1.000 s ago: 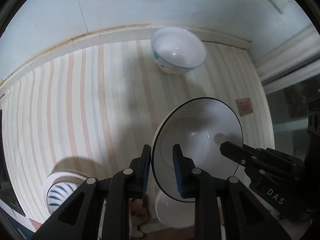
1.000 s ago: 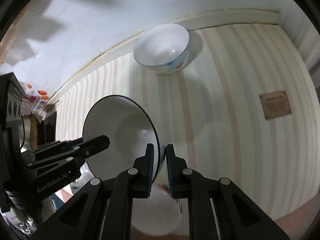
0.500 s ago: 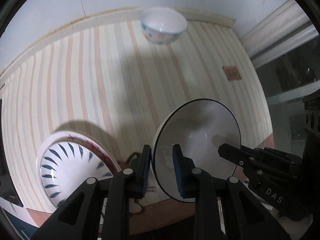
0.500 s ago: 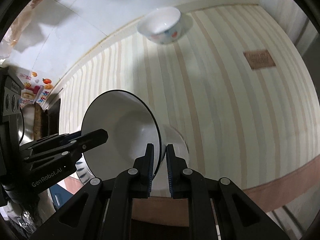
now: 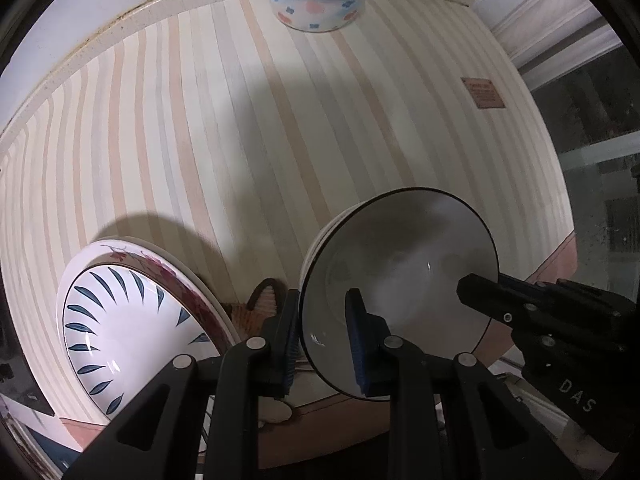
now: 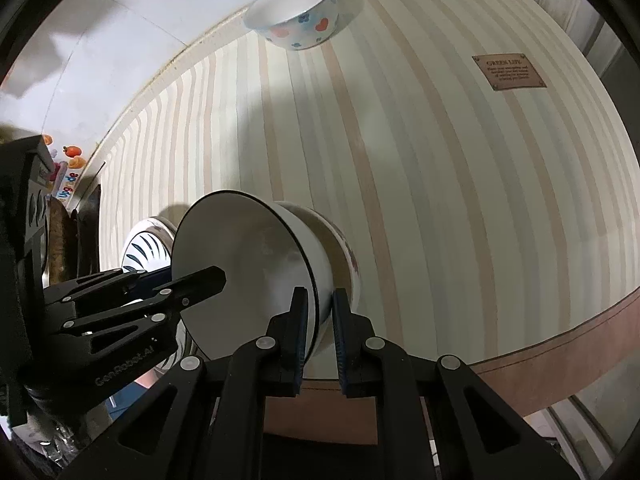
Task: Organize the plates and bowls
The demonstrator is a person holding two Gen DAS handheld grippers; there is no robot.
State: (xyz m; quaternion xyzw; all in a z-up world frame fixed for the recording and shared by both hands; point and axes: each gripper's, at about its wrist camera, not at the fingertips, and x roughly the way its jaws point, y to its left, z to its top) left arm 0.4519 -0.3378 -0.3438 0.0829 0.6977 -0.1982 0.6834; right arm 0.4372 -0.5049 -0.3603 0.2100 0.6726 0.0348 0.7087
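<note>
Carrying black-rimmed white bowl (image 5: 400, 280) tilted above striped tabletop (image 5: 240, 140) | left gripper (image 5: 322, 340) and right gripper (image 6: 320, 332) each pinch opposite rim | risk: uneven pull slips rim, bowl drops near table edge | possibly two nested bowls, unclear | leaf-pattern plate (image 5: 120, 332) beside, floral bowl (image 5: 318, 0) far

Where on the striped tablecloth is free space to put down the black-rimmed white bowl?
Free: the wide striped tablecloth between the spotted white bowl at the wall, the brown label patch and the table's front edge. Crowded: the near-left corner, where the blue-leaf patterned plate lies beside the held black-rimmed white bowl.
</note>
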